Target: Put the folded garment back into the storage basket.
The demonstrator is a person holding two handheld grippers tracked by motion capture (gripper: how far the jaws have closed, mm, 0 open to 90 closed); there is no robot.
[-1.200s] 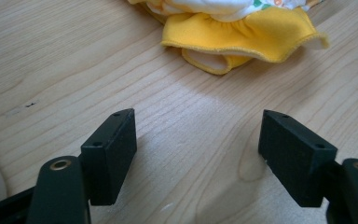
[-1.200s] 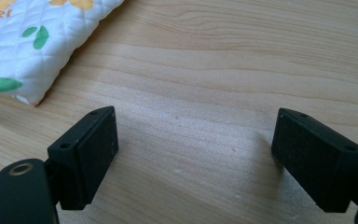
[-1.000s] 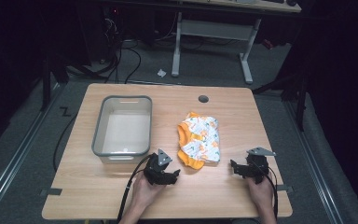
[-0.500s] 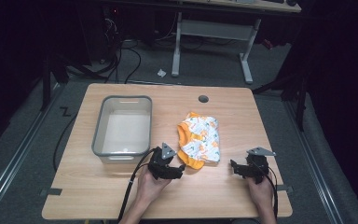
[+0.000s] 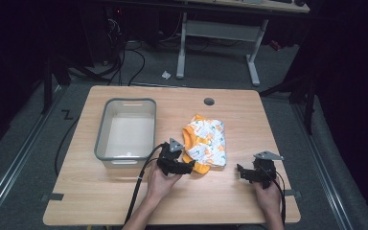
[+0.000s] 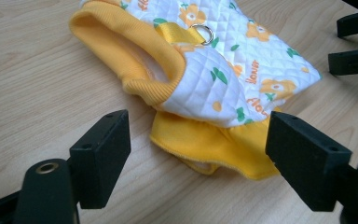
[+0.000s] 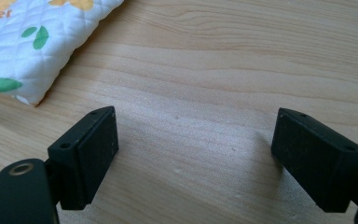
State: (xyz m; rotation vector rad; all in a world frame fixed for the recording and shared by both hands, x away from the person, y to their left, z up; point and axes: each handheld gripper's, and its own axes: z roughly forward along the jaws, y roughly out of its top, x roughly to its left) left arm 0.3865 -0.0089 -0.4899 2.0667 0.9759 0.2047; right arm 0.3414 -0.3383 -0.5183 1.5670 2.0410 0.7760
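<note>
Since the earlier frames the left gripper (image 5: 188,167) has shifted toward the near edge of the small quilted garment (image 5: 204,143), and its jaws have just been opening; they now stand wide apart with nothing pressed between them. In the left gripper view the garment's yellow hem (image 6: 214,144) lies on the wood just ahead of the gap between the two black jaws, and the pads do not touch the cloth. Above the hem sits the white quilted panel with orange flowers and green leaves, a yellow ribbed opening, and a small metal ring (image 6: 205,32) on a yellow strap. The right gripper (image 5: 242,172) has kept its place near the front right of the table (image 5: 268,120), well apart from the garment, its jaws also spread wide over bare wood; in the right gripper view a corner of the quilted cloth (image 7: 37,42) shows at the upper left. Left of the garment, just beside it, stands a clear plastic bin (image 5: 104,139) with a grey rim.
</note>
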